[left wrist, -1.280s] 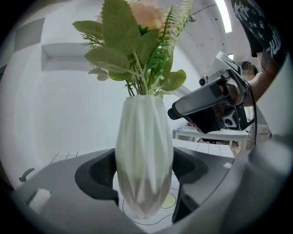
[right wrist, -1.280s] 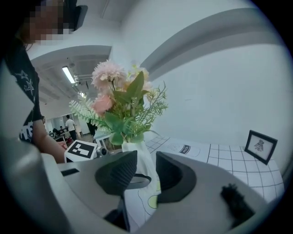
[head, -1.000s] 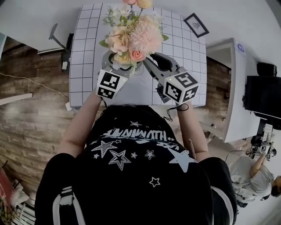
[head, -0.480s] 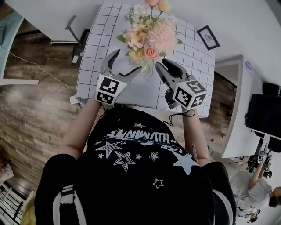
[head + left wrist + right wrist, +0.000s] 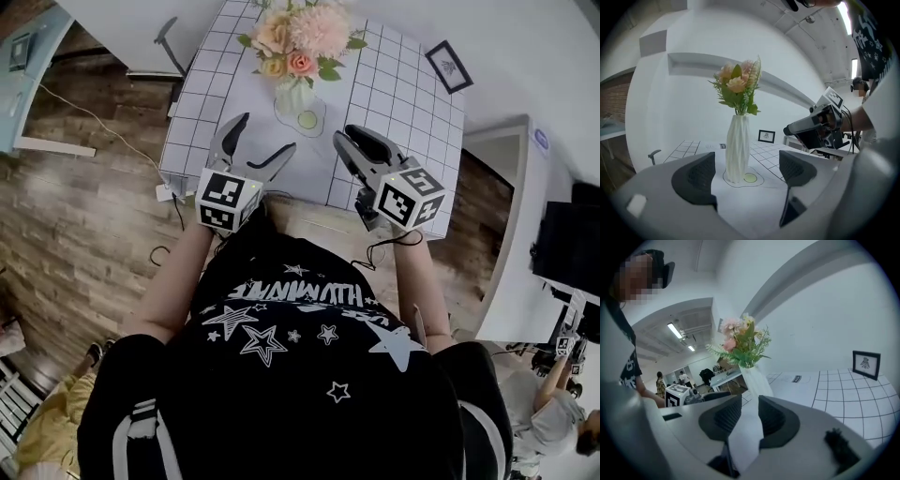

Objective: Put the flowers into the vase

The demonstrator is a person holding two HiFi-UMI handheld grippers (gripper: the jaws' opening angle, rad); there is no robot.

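Gridded white bench [image 5: 375,103], wood floor [image 5: 94,234] around.

- Nearest, over bench's near edge: left claw [image 5: 267,133], jaws spread wide, nothing between.
- Alongside: right claw [image 5: 349,141], jaws narrow and closing, also empty.
- Both claws released, well apart from vase; judged so because load was already delivered.
- Mid-bench: white faceted vase [image 5: 294,94], upright, just beside green dot [image 5: 307,119], likely placement mark.
- Pink-peach flowers [image 5: 298,33] stood stems-down in vase, heads above rim; task judged done.
- Far corner: small picture frame [image 5: 447,67], clear of work.
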